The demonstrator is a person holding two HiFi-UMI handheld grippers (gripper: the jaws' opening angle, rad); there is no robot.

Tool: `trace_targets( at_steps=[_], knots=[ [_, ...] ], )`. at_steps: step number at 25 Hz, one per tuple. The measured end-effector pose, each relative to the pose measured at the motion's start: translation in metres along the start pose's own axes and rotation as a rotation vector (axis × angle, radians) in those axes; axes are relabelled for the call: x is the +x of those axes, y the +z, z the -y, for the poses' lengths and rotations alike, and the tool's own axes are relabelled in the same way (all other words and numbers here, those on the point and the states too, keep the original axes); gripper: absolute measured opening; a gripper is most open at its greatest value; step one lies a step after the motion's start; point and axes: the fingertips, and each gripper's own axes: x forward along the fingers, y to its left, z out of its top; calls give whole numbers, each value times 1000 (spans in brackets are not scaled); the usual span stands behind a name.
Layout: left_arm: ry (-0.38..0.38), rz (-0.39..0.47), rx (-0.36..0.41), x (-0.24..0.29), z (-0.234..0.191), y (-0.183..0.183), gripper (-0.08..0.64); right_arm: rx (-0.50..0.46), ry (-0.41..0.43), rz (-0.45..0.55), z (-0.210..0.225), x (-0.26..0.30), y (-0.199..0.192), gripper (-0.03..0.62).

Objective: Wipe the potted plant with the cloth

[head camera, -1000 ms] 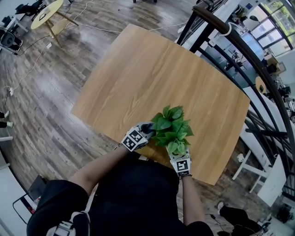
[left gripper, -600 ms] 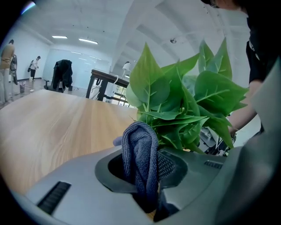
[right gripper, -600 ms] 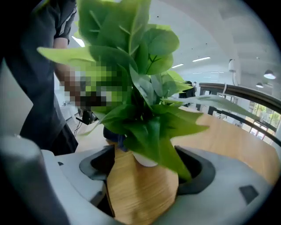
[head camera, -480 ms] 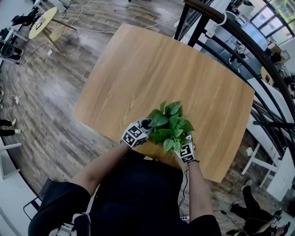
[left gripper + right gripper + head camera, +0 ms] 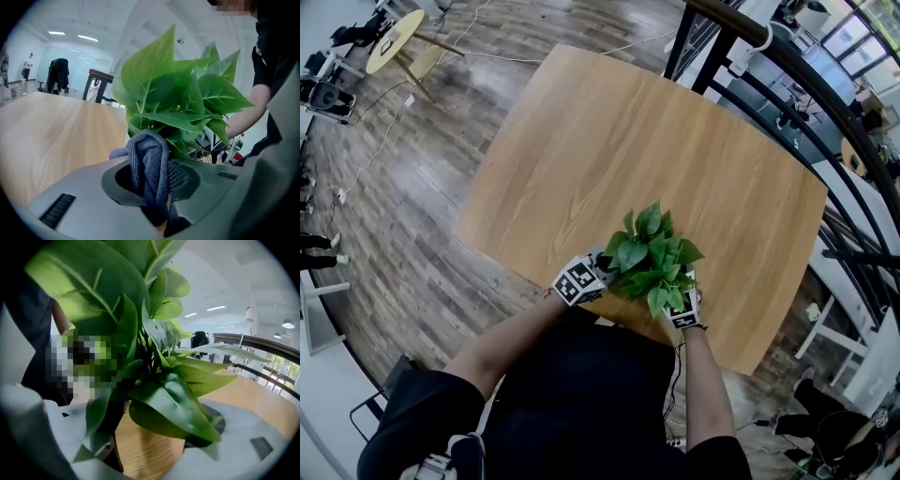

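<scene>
Cloth [image 5: 146,159] pinched tight in left tool [image 5: 153,199], beside plant [image 5: 180,101]

light: bright, even, ceiling strips | edges: fisheye-warped, dark vignette | near leaves [image 5: 164,394]: blurred

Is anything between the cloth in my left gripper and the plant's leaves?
Nothing visible. The grey cloth, clamped in the left gripper, sits right in front of the potted plant at its lower leaves; whether they touch I cannot tell.

Light wooden table [image 5: 609,141] on grey plank floor [image 5: 403,225]; black railing [image 5: 811,92] at right (windows [image 5: 862,42] beyond); ceiling strip lights [image 5: 56,33]
</scene>
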Motion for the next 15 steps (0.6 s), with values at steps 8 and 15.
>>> trace_targets(
  at_steps=[8,15],
  knots=[
    [30,-2,0,-5,3,-8,89,105,-50,36,-22,-9,-5,393],
    [42,-15,-1,-7,-16,-3,89,81,-79,9,-5,-13,-9,394]
  ],
)
